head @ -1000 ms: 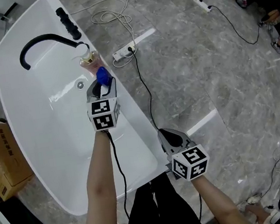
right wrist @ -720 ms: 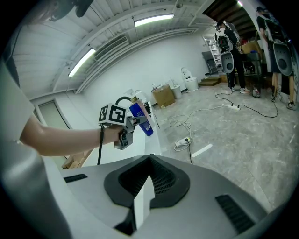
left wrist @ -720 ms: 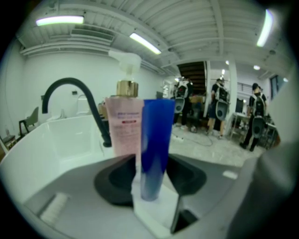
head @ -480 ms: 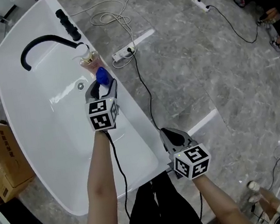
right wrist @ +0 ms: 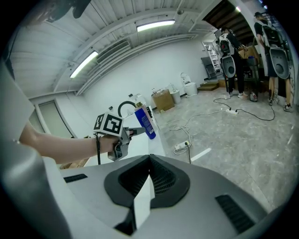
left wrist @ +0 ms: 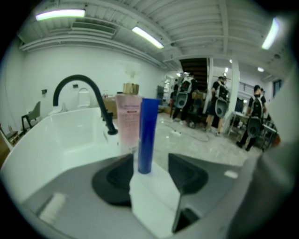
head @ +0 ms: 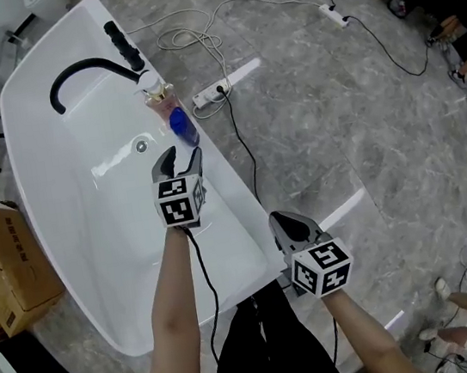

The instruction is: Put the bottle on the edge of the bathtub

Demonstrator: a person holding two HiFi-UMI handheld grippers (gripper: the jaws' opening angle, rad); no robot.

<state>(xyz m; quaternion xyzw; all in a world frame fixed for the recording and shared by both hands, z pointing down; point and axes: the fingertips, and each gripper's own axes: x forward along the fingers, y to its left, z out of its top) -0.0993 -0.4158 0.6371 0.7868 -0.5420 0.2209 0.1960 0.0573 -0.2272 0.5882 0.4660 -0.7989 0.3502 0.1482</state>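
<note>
Left gripper (head: pixel 182 151) pulled back | your fingers (left wrist: pixel 187 173) released, empty | bottle (head: pixel 183 125) upright on bathtub rim (head: pixel 227 192), 12 o'clock, apparently clear

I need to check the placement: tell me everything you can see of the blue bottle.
The blue bottle is a slim, glossy, plastic-looking cylinder standing upright on the white bathtub rim, close beside a pink pump bottle near the black faucet. The open left gripper faces it without touching.
</note>
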